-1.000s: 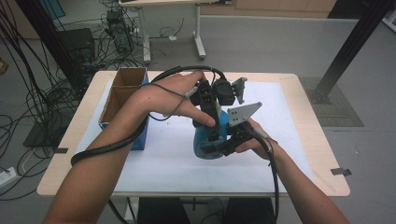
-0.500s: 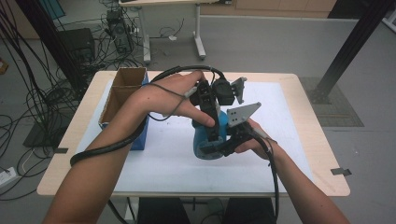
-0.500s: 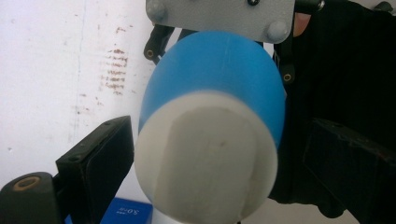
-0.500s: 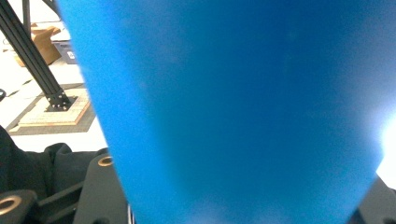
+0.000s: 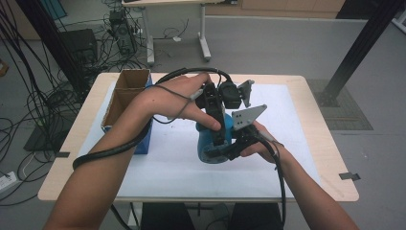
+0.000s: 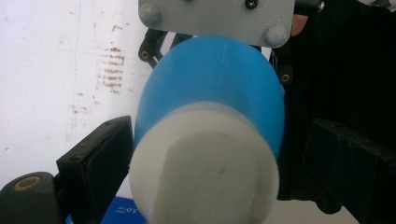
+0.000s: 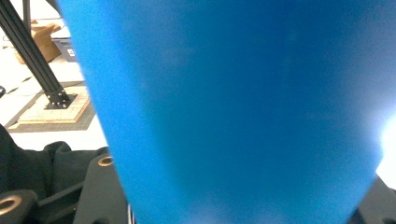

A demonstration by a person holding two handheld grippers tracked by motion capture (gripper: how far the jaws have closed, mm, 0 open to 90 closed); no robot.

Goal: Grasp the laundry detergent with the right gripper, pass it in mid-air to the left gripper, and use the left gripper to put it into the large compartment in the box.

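We have the blue bottle (image 5: pixel 210 141) above the bench (image 5: pixel 306 143), our right hand-held gripper (image 5: pixel 230 152) clamped on its body and the left hand-held gripper (image 5: pixel 218 125) closed around its white cap (image 6: pixel 205 163). It looks rigid, light and slick, so we judge the wide body the safest hold while the cap takes the twisting.

A blue bottle (image 5: pixel 210 139) with a white cap (image 6: pixel 205 163), black claws, a brown cardboard box (image 5: pixel 125 93).

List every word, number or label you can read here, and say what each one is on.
No text can be read whole.
Blue box under the left gripper's jaws: white print, blurred; it looks like "50", but I cannot be sure.
Blue bottle, its white cap, cardboard box: no print seen.
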